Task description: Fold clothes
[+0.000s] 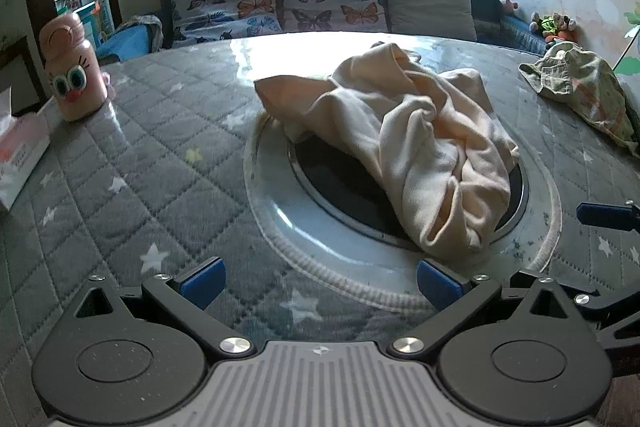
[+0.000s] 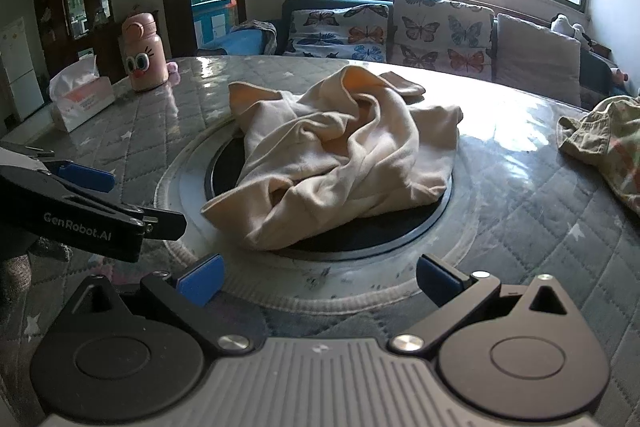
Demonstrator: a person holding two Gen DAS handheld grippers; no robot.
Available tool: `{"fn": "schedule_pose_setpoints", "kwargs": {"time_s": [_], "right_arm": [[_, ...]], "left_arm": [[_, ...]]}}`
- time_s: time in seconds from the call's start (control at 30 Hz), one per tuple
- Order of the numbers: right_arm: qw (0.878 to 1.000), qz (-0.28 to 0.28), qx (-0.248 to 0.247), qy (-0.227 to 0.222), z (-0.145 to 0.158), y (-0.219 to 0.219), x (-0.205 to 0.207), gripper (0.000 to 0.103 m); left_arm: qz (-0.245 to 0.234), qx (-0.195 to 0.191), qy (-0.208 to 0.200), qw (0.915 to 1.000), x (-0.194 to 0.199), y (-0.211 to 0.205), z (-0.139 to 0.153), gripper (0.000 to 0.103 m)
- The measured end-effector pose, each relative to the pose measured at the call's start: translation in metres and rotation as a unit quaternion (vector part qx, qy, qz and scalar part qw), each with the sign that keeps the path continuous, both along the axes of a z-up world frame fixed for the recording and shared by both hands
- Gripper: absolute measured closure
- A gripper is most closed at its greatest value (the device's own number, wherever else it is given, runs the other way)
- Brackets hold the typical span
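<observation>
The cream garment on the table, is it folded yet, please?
Not folded: the cream garment lies crumpled in a heap over the table's dark round inset.

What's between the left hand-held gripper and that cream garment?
Only bare table: the pale ring lies between the left hand-held gripper and the garment, in the left view.

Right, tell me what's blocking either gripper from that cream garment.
Nothing visible. The left gripper and right gripper both hang open just short of the cream garment, with only bare table cover between.
</observation>
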State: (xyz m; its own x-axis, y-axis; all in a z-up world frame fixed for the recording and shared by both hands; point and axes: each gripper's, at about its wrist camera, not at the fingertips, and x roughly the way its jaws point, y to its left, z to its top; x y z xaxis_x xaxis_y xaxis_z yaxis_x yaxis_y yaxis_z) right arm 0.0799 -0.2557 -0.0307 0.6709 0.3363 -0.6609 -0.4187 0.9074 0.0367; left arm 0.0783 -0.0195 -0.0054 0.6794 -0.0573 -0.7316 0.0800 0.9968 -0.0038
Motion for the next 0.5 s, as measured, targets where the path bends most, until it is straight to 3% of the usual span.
{"fn": "schedule_pose_setpoints", "kwargs": {"time_s": [0.33, 0.5], "right_arm": [[1.000, -0.024, 0.009, -0.001, 0.012, -0.015, 0.028, 0.005], [0.999, -0.047, 0.008, -0.007, 0.018, -0.027, 0.046, 0.007]], "left_arm": [[-0.016, 0.001, -0.039, 0.9991, 0.032, -0.014, 0.025, 0.002], [-0.052, 0.003, -0.052, 0.9973, 0.062, -0.036, 0.031, 0.021]]}}
